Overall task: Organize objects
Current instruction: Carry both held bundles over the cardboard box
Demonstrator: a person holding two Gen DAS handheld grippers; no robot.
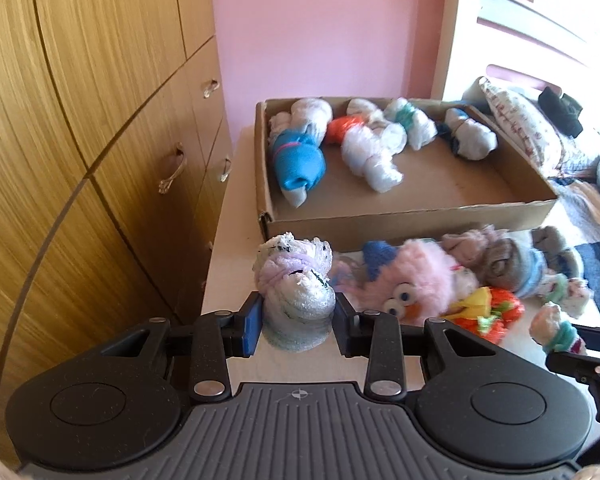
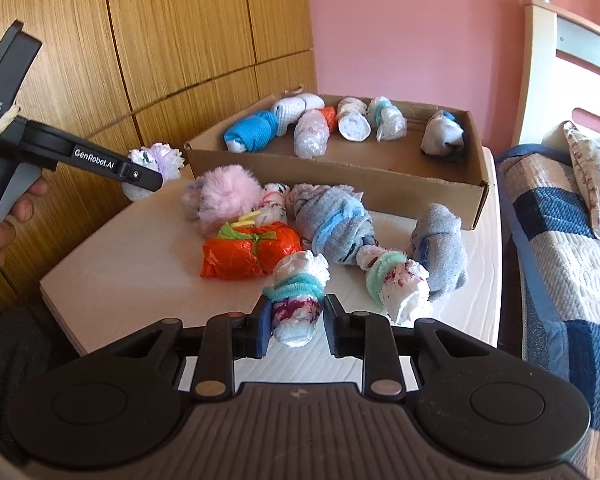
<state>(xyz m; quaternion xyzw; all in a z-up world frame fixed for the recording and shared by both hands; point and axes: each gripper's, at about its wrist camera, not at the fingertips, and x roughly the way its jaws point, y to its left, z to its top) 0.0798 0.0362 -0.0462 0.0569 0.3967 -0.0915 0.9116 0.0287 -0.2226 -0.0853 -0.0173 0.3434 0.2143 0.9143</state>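
My left gripper [image 1: 298, 322] is shut on a white-and-lilac sock bundle [image 1: 296, 284], held above the table's left edge, in front of the cardboard box [image 1: 412, 220]. It also shows in the right wrist view [image 2: 156, 164]. My right gripper [image 2: 294, 320] is shut on a white sock bundle with a teal band [image 2: 298, 292], just above the white table [image 2: 140, 264]. The box [image 2: 340, 176] holds several rolled sock bundles along its far side. Loose bundles lie on the table before it: a pink fluffy one [image 2: 228, 196], an orange one [image 2: 252, 252] and grey ones [image 2: 332, 216].
A wooden wardrobe with drawers [image 1: 100, 120] stands to the left of the table. A bed with a quilt and pillow [image 2: 572, 240] lies to the right. A pink wall [image 1: 320, 28] is behind the box.
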